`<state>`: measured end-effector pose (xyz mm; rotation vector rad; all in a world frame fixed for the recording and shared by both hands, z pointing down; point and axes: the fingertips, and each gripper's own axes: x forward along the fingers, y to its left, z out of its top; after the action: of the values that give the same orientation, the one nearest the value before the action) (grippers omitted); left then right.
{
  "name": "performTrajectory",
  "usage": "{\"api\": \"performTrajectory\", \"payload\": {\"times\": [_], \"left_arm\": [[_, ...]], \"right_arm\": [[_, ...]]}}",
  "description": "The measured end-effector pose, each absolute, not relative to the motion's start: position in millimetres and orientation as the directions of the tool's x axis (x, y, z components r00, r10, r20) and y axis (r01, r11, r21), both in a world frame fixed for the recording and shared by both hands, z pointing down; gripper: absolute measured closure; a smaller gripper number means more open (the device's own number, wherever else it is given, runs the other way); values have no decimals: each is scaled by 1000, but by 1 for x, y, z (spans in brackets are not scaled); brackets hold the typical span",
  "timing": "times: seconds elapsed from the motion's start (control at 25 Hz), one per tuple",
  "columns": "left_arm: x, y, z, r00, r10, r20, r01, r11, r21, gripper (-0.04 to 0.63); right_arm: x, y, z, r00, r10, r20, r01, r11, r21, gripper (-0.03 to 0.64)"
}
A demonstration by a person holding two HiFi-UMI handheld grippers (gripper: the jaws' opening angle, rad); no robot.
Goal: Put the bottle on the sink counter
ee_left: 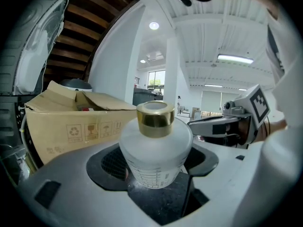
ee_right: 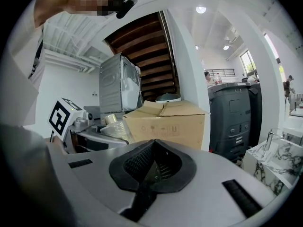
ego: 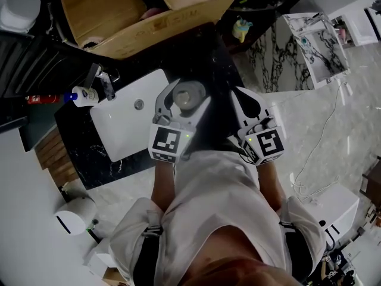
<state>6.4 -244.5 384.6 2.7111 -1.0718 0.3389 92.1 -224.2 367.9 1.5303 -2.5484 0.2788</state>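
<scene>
A frosted white bottle [ee_left: 155, 151] with a gold cap stands upright between the jaws of my left gripper [ee_left: 156, 174], which is shut on its body. In the head view the bottle [ego: 189, 93] shows from above inside the left gripper [ego: 185, 102], held over the right edge of the white sink basin [ego: 128, 130]. The black sink counter [ego: 80, 157] surrounds the basin. My right gripper [ego: 248, 100] hangs to the right of the left one, off the counter. Its jaws [ee_right: 151, 167] are shut with nothing between them.
A chrome faucet [ego: 105, 83] and a white dispenser bottle [ego: 84, 96] stand at the basin's far left side. An open cardboard box [ego: 149, 11] sits beyond the counter. A marbled stand [ego: 315, 43] is at the upper right, and a white bin [ego: 74, 214] lower left.
</scene>
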Motion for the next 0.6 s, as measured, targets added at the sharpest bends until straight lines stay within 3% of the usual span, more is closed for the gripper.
{"api": "performTrajectory", "payload": {"times": [0.6], "left_arm": [[21,-290,415,699,-643,313,-698,-710,99,265]], "right_arm": [[103,-261,397,-448,-848,282,-892,447,-71,618]]}}
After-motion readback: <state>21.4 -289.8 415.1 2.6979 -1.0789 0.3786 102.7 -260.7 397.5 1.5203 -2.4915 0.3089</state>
